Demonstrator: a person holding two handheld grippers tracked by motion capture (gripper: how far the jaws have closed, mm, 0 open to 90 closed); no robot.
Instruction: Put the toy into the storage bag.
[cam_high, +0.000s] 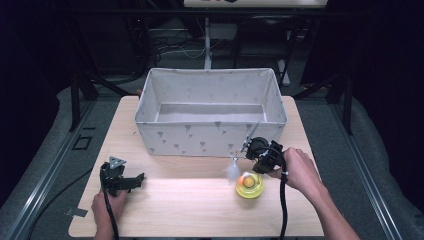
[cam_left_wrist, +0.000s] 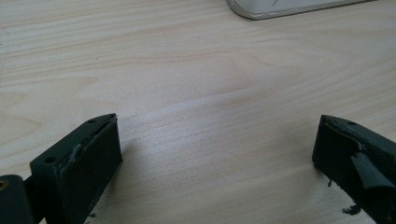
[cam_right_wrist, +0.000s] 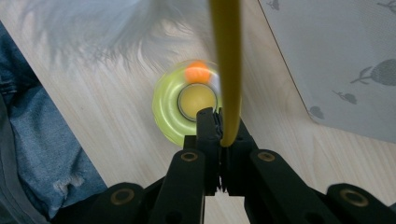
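Left gripper: near-left part of the table, held low in the person's left hand, grey plate on top, cable trailing off the near edge. In the left gripper view its jaws stand wide apart over bare wood, with nothing between them; a corner of the bin shows at the far edge of that view.

Table: light wood, rectangular, with dark floor and metal frame pieces around it.

Bin: white fabric box with a small grey print, open at the top, on the far half of the table at its middle. Its inside looks bare as far as can be seen.

Feather: white and fluffy, hanging just near of the bin's front wall, right of centre. What it is attached to cannot be told.

Toy: round, yellow-green disc with an orange ball on it, lying on the table to the near right of the bin, just beside the feather.

Rod: thin, yellow, blurred in the right gripper view, running up and away from the jaws.

Right gripper: right of centre, just above the toy, held by the right hand. Its jaws are closed tight on the rod's lower end.
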